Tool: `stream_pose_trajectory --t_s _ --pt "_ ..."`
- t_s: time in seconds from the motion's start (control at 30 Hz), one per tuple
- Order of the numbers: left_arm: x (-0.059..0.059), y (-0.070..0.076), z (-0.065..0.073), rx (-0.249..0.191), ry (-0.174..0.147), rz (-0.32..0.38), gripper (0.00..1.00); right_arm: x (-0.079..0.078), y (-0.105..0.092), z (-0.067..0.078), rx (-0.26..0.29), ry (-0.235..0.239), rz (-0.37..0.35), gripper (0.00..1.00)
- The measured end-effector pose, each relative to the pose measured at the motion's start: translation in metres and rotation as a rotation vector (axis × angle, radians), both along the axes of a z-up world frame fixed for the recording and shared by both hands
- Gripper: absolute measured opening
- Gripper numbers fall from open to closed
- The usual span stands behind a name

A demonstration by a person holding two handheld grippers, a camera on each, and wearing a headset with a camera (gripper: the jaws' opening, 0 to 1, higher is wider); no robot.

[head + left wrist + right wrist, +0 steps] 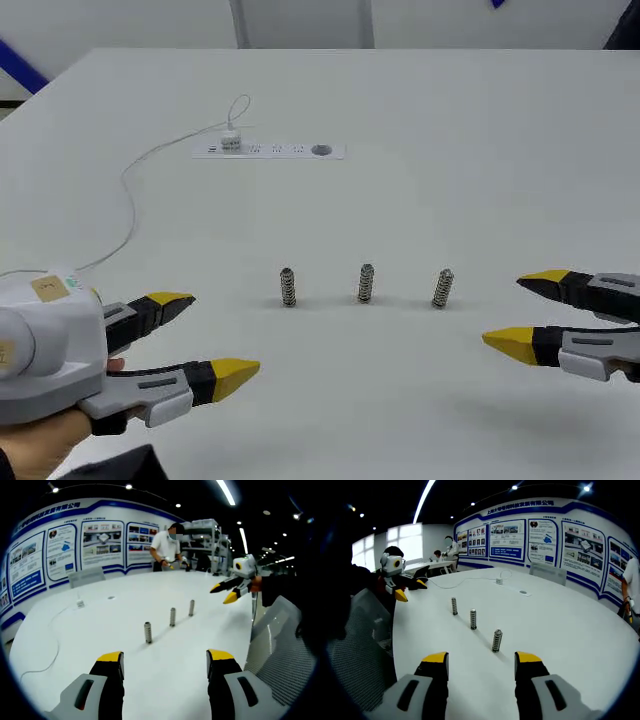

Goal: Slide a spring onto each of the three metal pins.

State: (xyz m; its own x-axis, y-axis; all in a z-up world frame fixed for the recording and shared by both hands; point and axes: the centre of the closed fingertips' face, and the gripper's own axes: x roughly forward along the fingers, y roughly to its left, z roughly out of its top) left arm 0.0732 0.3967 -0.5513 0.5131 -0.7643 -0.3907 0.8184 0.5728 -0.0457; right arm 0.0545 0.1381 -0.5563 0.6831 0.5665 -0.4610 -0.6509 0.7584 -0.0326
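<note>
A white table point(420, 100) spreads across the head view. In the upper left of the frame lies a white power strip point(270, 151) with a plug in it. A thin cable point(130, 200) curls from the plug down toward the left edge.

At the centre of the frame, three metal pins point(366, 284) stand upright in a level row, well apart from one another. Each has a coiled spring point(443, 290) around it.

The left gripper point(205, 335) hangs at the lower left, a hand around its body. Its yellow-tipped jaws are spread wide, hold nothing, and point toward the row. The right gripper point(525, 312) comes in from the right edge, just beside the rightmost pin. Its jaws are also apart and hold nothing. Bare tabletop lies between each gripper and the pins.

In the left gripper view, a person in a white shirt point(165, 547) stands beyond the table's far edge. Blue-framed posters point(62, 545) line the wall at the upper left.
</note>
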Motion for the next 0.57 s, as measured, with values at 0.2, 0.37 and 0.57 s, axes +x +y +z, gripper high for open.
stream_pose_trajectory --t_s 0.2,0.37,0.57 --pt "-0.0006 -0.0005 -0.0003 0.003 0.001 -0.003 0.68 0.0 -0.0005 -0.0012 -0.001 0.006 -0.001 0.54" --pt "-0.0008 -0.0007 -0.0005 0.003 0.002 -0.004 0.68 -0.0001 0.0003 -0.0013 0.0 0.007 0.001 0.54" --pt "-0.0013 -0.0006 -0.001 0.003 0.002 -0.006 0.68 -0.0003 0.0037 -0.0021 0.003 0.009 0.004 0.54"
